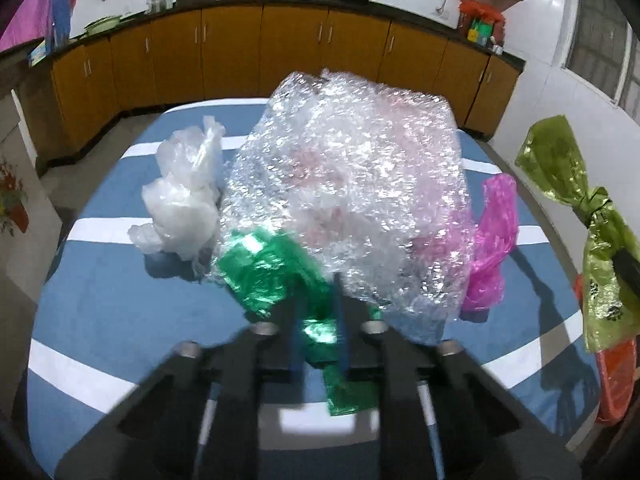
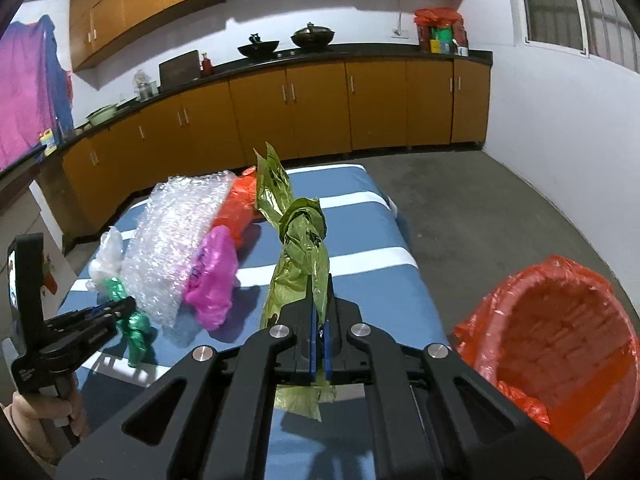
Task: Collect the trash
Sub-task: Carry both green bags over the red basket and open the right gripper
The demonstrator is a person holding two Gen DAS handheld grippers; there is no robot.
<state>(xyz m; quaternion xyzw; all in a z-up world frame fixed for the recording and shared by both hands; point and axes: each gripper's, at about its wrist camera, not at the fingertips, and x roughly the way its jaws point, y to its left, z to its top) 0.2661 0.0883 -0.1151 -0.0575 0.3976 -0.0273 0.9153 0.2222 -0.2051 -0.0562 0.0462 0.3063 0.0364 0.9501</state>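
My left gripper [image 1: 316, 304] is shut on a green foil wrapper [image 1: 272, 264], held just above the blue striped table [image 1: 100, 312]; it also shows in the right wrist view [image 2: 128, 304]. My right gripper [image 2: 319, 296] is shut on an olive-green plastic bag [image 2: 298, 248] and holds it up above the table; the bag also shows at the right of the left wrist view [image 1: 576, 192]. A big wad of bubble wrap [image 1: 352, 184], a white plastic bag [image 1: 184, 196], a pink bag [image 1: 492, 240] and an orange bag [image 2: 240, 204] lie on the table.
A bin lined with an orange bag [image 2: 560, 352] stands open off the table's right edge. Wooden kitchen cabinets [image 2: 320, 104] with woks on the counter run along the far wall. Grey floor [image 2: 480, 208] lies right of the table.
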